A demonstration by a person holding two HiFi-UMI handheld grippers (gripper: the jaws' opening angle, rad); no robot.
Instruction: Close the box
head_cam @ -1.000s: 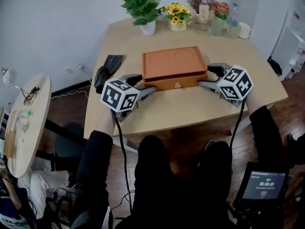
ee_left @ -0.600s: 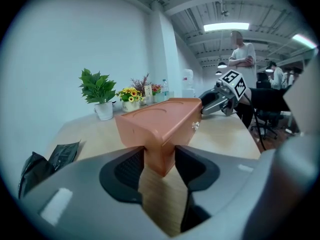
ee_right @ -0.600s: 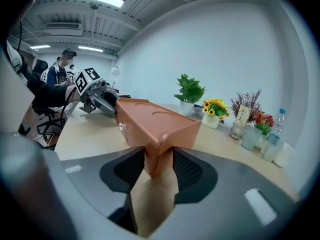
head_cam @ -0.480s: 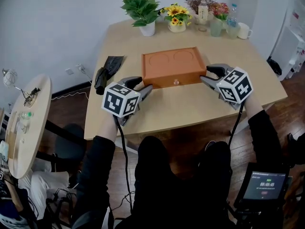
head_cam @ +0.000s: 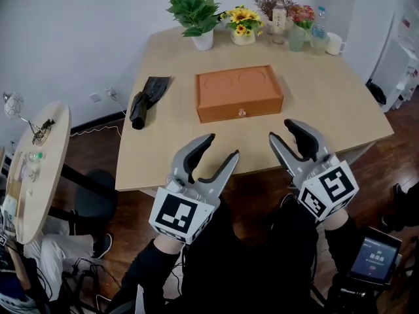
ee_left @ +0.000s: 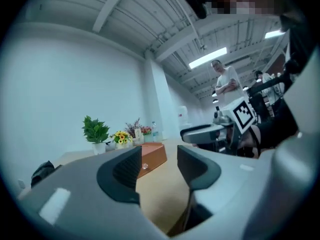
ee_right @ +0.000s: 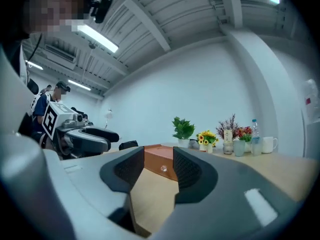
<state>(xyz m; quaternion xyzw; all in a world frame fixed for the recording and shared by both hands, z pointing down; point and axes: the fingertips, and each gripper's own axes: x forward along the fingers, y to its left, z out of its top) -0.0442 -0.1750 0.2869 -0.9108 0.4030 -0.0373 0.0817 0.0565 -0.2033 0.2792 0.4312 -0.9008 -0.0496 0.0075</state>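
The orange box [head_cam: 239, 93] lies on the wooden table [head_cam: 314, 97] with its lid down flat and a small knob on its front face. Both grippers hang in front of the table's near edge, apart from the box. My left gripper [head_cam: 221, 148] holds nothing, and its jaws are opening. My right gripper [head_cam: 283, 131] is open too, with a modest gap and nothing in it. In the left gripper view the box [ee_left: 152, 156] shows beyond the left gripper [ee_left: 159, 164]. The right gripper view shows the box [ee_right: 159, 163] through the right gripper [ee_right: 159, 171].
A black cloth [head_cam: 145, 97] lies left of the box. A potted plant [head_cam: 196, 15], sunflowers [head_cam: 243, 23], bottles and a mug [head_cam: 336, 42] line the far edge. A round side table [head_cam: 39, 169] stands at the left. A person [ee_left: 227, 84] stands behind.
The box lid went from slightly raised to fully down. Both grippers left the box's sides and drew back toward me, past the table's near edge, with narrower jaws.
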